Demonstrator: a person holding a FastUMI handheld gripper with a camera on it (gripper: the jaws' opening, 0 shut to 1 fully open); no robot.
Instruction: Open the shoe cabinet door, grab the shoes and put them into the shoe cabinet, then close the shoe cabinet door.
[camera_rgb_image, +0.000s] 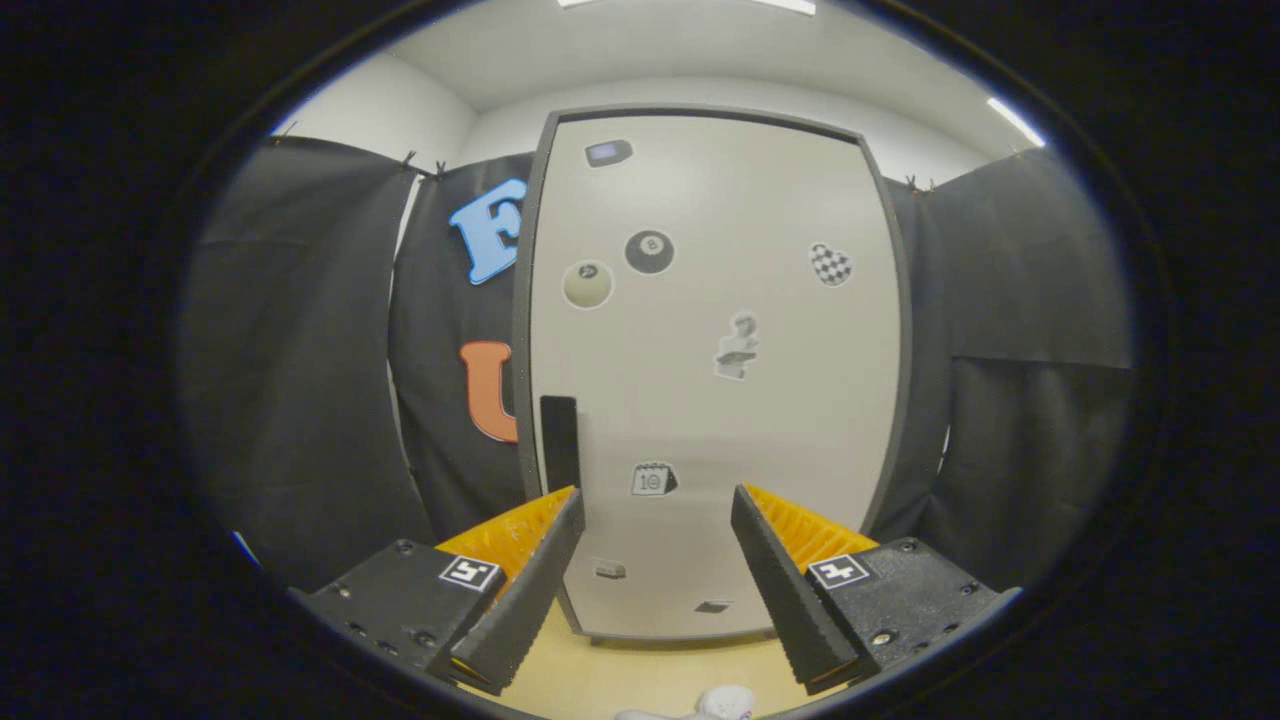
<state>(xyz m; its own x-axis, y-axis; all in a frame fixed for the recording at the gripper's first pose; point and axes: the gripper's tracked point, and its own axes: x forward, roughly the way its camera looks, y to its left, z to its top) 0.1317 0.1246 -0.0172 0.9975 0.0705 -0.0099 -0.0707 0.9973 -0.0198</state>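
A tall pale shoe cabinet door with a dark frame stands shut straight ahead, dotted with small stickers. Its dark upright handle sits near the door's left edge, just above my left fingertip. My gripper is open, fingers spread wide with nothing between them, a short way off the door. A white shoe peeks in on the floor below and between the fingers, mostly hidden.
Black cloth walls stand on both sides of the cabinet, close to its frame. A light wooden floor runs from the cabinet's base toward me. White room walls and ceiling lights show above.
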